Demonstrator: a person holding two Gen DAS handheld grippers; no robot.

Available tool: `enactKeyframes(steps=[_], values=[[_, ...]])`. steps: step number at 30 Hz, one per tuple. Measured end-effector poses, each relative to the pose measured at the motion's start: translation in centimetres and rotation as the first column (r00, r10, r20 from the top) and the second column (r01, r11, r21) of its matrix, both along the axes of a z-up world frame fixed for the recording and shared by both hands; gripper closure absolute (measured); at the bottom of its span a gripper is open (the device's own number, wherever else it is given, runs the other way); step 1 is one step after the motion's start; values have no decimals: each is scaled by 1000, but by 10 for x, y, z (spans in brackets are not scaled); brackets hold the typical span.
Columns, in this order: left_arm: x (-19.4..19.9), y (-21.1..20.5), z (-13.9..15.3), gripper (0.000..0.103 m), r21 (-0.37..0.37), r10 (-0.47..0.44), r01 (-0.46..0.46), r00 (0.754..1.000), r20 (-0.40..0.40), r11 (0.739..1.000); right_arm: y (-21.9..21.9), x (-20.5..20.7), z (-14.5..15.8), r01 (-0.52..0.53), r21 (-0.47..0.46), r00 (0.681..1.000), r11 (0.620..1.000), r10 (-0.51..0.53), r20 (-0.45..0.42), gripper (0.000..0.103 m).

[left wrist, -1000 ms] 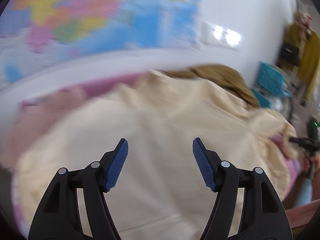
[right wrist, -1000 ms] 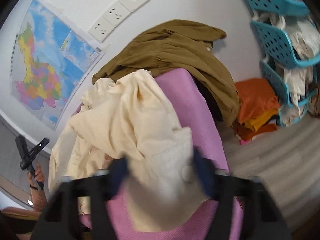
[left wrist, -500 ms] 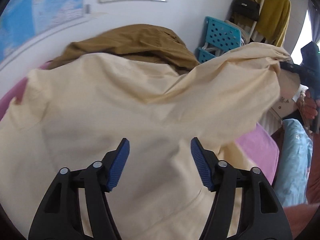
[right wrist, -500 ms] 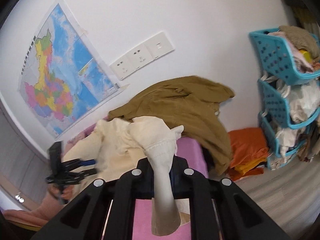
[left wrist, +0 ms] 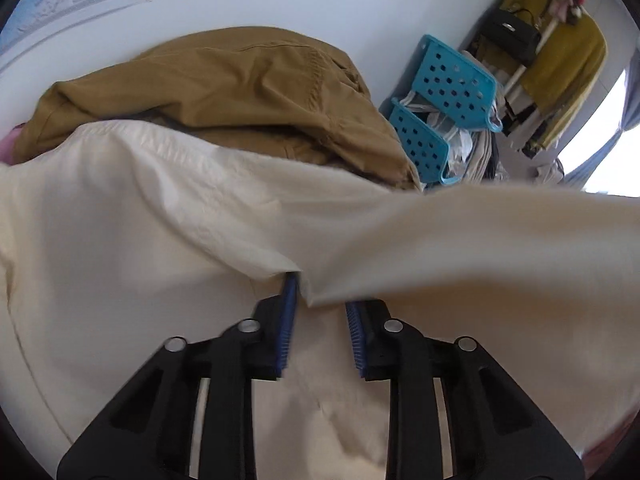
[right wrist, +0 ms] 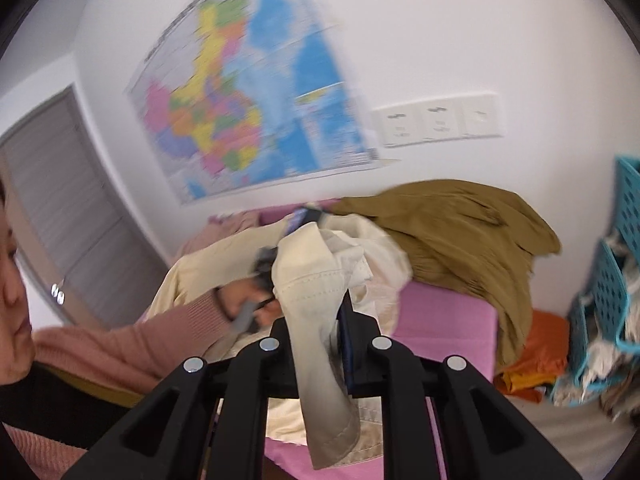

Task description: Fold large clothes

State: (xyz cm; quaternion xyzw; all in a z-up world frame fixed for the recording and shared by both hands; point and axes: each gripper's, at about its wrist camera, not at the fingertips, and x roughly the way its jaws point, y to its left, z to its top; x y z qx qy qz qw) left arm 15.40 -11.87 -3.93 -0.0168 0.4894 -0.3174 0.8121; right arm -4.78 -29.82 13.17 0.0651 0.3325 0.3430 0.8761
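since half a second ago the left gripper narrows around an edge of the cream garment; whether it pinches, i cannot tell. the right gripper pinches a cuff above the pink table. better to pull both ends taut before laying it flat.

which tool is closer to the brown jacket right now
Left. The left tool reaches over the cream garment with the brown jacket heaped just beyond its tips. The right tool is shut on a cream fold farther back.
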Motion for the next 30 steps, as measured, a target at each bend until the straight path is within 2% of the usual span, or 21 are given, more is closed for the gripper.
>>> enactKeyframes(steps=[3,5,6,7,8,9,11,15,18,21,24,26,28,30], values=[[11,-4,7,81,-4,9,-9,1000,2,1000,30,5,8,-76,-14,997,997,76,-15,87],[15,0,20,81,-13,24,-24,1000,19,1000,51,13,14,-126,-5,992,992,126,-29,80],[14,7,28,75,-34,28,-27,999,22,999,61,15,17,-147,-9,989,989,146,-29,76],[11,15,34,55,-44,27,-26,999,25,999,72,20,19,-166,-10,986,986,166,-29,73],[7,27,43,47,-51,33,-31,998,51,998,79,23,19,-178,-7,983,984,178,-38,73],[2,39,52,45,-54,37,-32,995,92,998,90,29,19,-199,-7,979,980,199,-48,73],[-8,66,65,32,-55,51,-44,990,133,998,109,39,15,-229,-16,972,973,227,-57,74],[-32,133,85,30,-84,129,-115,974,184,990,150,62,0,-300,-22,951,954,298,-85,77],[-58,183,91,30,-58,197,-189,957,213,980,187,83,-11,-354,1,930,935,352,-105,77],[-94,240,96,30,-94,272,-256,934,231,962,234,106,-26,-392,-3,911,920,388,-140,76],[-121,280,99,30,-117,350,-330,903,250,937,277,127,-50,-406,-7,896,914,396,-203,70],[-139,304,98,26,-137,391,-367,885,252,920,300,139,-70,-410,-4,882,912,395,-256,60],[-154,322,93,24,-154,421,-394,873,247,906,317,142,-86,-417,-27,872,909,391,-296,39],[-162,329,87,23,-143,429,-406,871,238,903,323,146,-91,-393,-36,884,919,367,-290,28]])
